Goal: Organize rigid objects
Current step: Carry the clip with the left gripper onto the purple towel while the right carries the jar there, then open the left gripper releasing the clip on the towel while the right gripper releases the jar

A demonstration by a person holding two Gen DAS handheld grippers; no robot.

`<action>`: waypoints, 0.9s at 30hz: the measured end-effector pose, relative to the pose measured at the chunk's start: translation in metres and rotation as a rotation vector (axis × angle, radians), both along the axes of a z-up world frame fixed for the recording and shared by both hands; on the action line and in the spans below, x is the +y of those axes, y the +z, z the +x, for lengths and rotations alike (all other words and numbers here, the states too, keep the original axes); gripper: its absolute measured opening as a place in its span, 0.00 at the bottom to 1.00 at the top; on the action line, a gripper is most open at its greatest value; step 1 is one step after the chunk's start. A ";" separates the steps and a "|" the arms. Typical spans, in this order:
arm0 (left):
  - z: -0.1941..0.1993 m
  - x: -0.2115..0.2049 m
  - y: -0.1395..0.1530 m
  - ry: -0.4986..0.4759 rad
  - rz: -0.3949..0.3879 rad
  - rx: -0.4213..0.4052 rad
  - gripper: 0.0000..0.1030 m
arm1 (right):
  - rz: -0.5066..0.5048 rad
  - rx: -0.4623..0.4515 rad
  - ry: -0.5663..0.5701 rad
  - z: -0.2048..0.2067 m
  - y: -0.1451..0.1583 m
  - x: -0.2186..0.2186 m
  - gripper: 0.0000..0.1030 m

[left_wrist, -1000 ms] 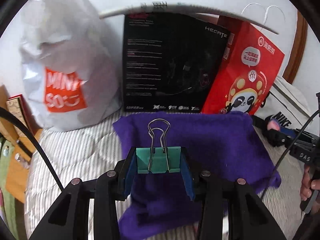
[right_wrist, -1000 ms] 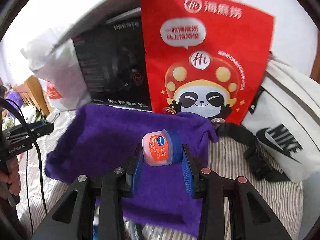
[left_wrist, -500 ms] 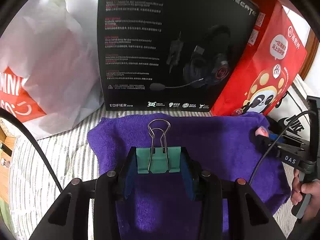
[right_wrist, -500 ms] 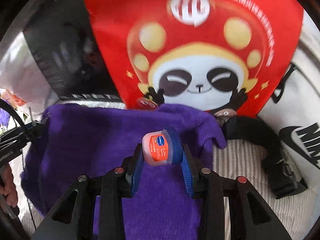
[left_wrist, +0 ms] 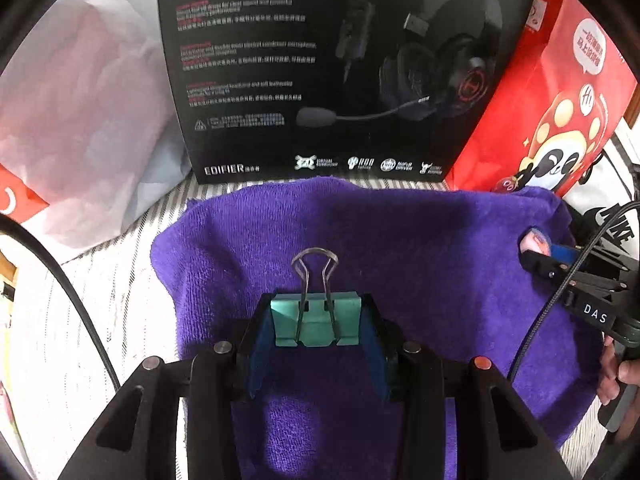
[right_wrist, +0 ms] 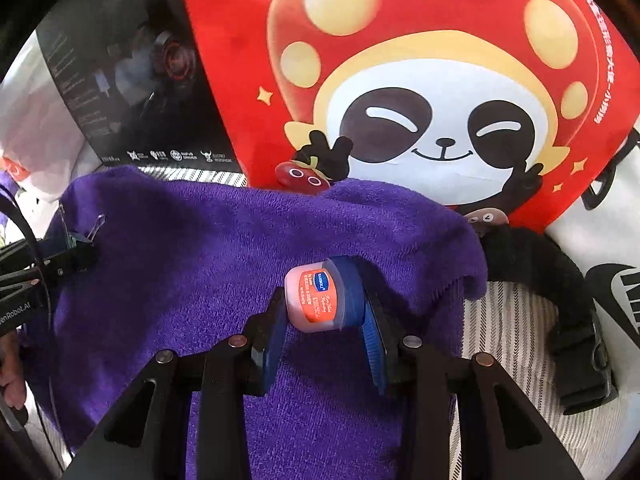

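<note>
Purple towel (left_wrist: 420, 248) under both grippers, each pinching one small item.

Low centre of the left wrist view, the left gripper (left_wrist: 316, 330) clamps a teal binder clip (left_wrist: 314, 322), wire handles pointing up-frame, over the towel; in the right wrist view's centre, the right gripper (right_wrist: 324, 304) squeezes a small lip-balm jar (right_wrist: 320, 300) lying sideways, blue lid rightward, near the towel's right edge.

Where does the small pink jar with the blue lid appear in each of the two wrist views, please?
Left wrist view: the jar is small at the right edge, held in the right gripper over the purple towel.
Right wrist view: the jar sits at centre, clamped sideways in the right gripper, lid to the right.
Shared landmark: the red panda bag behind the towel's far edge.
</note>
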State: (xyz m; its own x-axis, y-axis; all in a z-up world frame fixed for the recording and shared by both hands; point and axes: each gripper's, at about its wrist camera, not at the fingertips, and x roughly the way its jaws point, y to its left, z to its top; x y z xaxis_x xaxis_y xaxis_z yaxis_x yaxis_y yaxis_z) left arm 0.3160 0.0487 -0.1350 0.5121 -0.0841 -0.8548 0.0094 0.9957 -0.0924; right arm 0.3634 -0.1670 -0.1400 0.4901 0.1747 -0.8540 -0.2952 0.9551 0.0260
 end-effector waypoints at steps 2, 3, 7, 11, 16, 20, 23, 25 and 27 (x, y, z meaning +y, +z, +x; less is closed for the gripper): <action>0.000 0.000 0.001 0.000 0.000 -0.001 0.38 | 0.004 0.000 -0.001 0.000 -0.001 -0.001 0.36; 0.000 -0.001 0.001 -0.003 0.004 0.000 0.38 | 0.007 0.001 0.000 0.000 -0.001 -0.002 0.36; 0.001 -0.005 0.000 -0.018 0.032 0.003 0.38 | 0.011 0.010 0.019 -0.002 -0.001 -0.004 0.42; 0.000 -0.012 0.000 -0.029 0.055 0.006 0.39 | 0.036 0.037 0.048 -0.002 -0.001 -0.002 0.60; -0.002 -0.026 -0.003 -0.037 0.089 0.002 0.52 | -0.030 0.034 0.056 -0.009 0.002 0.004 0.65; -0.006 -0.037 0.000 -0.028 0.081 0.001 0.52 | -0.007 -0.001 0.061 -0.019 0.024 0.001 0.65; -0.019 -0.031 0.018 0.004 0.073 -0.021 0.52 | 0.001 -0.044 0.063 -0.030 0.044 -0.001 0.65; -0.032 -0.029 0.033 0.026 0.041 -0.021 0.52 | 0.010 -0.070 0.064 -0.042 0.060 -0.004 0.65; -0.048 -0.027 0.046 0.010 0.012 -0.024 0.52 | 0.013 -0.088 0.066 -0.052 0.072 -0.007 0.65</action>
State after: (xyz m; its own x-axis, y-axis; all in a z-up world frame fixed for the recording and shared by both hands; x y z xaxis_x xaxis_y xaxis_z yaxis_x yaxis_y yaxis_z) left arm 0.2679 0.0219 -0.0888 0.5329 -0.0689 -0.8434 0.0014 0.9967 -0.0806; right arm 0.3116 -0.1740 -0.0681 0.5504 0.2203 -0.8053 -0.3595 0.9331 0.0096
